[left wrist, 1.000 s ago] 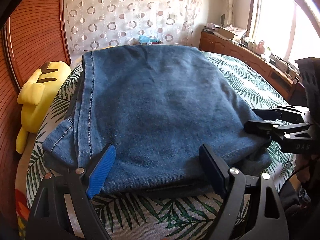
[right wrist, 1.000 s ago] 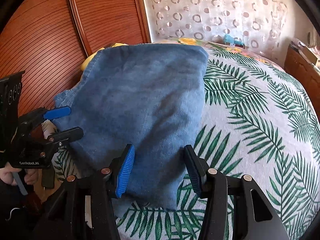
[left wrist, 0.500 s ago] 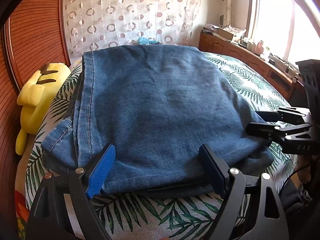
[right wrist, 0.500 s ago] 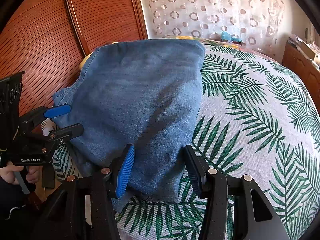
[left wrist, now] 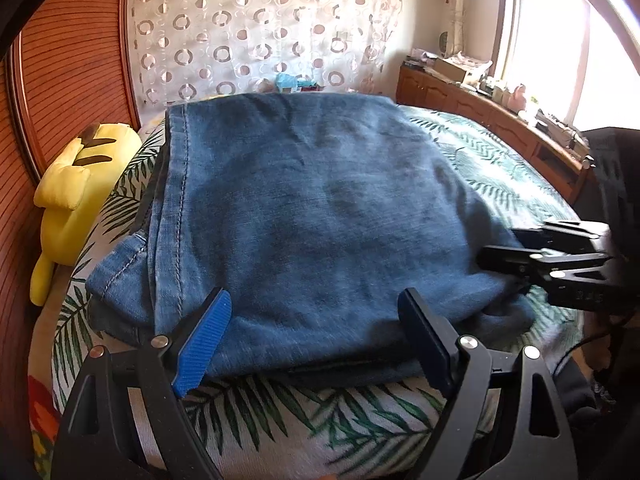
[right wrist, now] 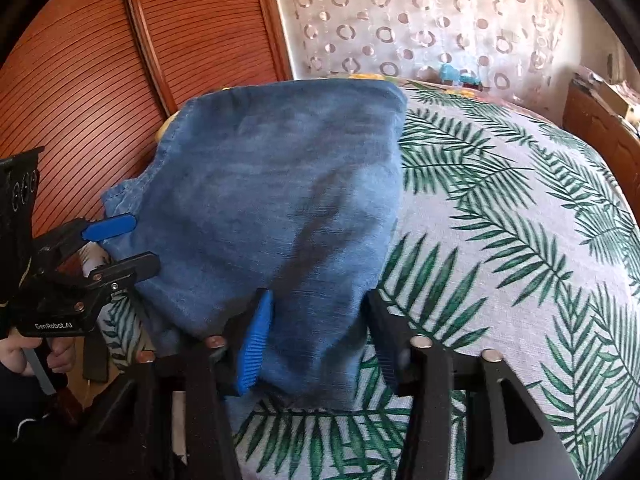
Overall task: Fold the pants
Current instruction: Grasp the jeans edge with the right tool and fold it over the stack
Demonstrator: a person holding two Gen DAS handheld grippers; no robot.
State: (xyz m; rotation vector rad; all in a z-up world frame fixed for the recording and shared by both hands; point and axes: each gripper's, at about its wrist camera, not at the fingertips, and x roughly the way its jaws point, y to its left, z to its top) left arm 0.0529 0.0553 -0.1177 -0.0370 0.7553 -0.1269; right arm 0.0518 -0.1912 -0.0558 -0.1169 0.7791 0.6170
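Blue denim pants lie folded in a thick stack on the palm-leaf bedspread; they also show in the right wrist view. My left gripper is open, its fingers spread at the near edge of the stack, holding nothing. My right gripper is open over the stack's near right corner, which lies between its fingers. The right gripper shows at the right of the left wrist view, at the stack's right corner. The left gripper shows at the left of the right wrist view.
A yellow plush toy lies at the bed's left edge by the wooden headboard. A wooden cabinet with clutter stands under the window at right. A patterned curtain hangs behind the bed. Bare bedspread lies right of the pants.
Both grippers have drifted slightly nearer the pants' near edge, the right one now over the corner. The pants have not moved. Both stay open.
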